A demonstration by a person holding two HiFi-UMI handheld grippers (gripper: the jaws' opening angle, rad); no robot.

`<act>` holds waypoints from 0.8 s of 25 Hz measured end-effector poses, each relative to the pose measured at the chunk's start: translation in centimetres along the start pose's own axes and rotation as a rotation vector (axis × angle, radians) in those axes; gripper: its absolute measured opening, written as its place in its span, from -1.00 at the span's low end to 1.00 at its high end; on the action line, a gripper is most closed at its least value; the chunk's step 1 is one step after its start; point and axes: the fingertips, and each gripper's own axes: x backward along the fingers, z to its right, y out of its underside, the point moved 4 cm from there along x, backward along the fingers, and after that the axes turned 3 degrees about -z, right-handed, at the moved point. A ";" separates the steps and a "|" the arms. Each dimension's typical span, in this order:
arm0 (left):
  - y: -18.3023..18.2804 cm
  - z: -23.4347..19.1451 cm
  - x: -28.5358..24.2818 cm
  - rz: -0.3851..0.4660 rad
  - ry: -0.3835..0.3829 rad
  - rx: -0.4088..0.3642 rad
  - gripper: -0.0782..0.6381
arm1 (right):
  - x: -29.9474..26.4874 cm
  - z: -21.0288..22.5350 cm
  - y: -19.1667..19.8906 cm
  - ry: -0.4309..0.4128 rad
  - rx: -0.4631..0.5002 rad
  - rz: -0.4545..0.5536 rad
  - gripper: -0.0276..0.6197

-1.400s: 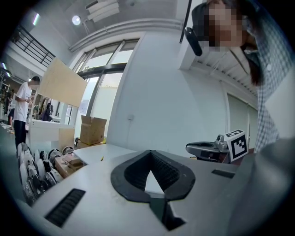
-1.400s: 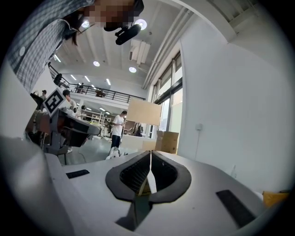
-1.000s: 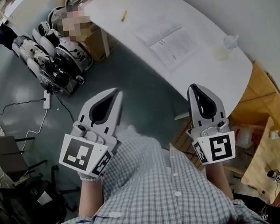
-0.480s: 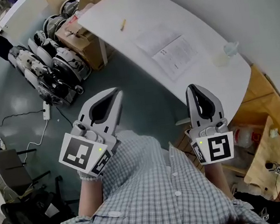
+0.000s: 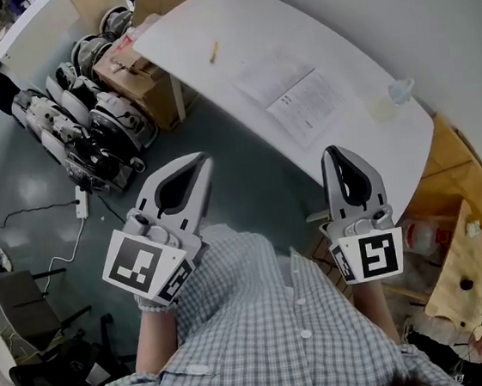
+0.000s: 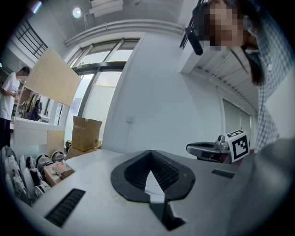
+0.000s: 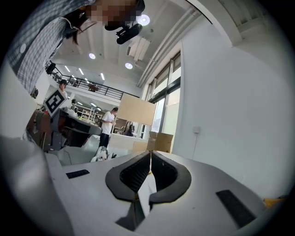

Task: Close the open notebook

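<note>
The white table (image 5: 247, 14) is being approached: the open notebook (image 5: 295, 97) is being seen lower in the head view than a second ago. It is lying mid-table, toward the right end, untouched, so closing is not yet being started. The left gripper (image 5: 196, 160) and right gripper (image 5: 333, 150) are being held well short of it, jaws pressed together, nothing pinched.

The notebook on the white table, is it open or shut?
Open. The notebook lies spread flat on the table, with two pages showing side by side and print on one.
</note>
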 end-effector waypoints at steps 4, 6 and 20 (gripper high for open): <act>0.0 -0.7 0.1 0.000 0.004 0.003 -0.76 | -0.6 -0.3 -0.1 0.005 0.001 -0.004 -0.84; 0.0 -1.1 0.3 -0.001 0.006 0.006 -0.76 | -0.9 -0.4 -0.2 0.011 0.001 -0.001 -0.84; 0.3 -2.2 0.4 0.003 0.015 0.031 -0.76 | -1.3 -0.8 -0.7 0.021 0.033 -0.035 -0.84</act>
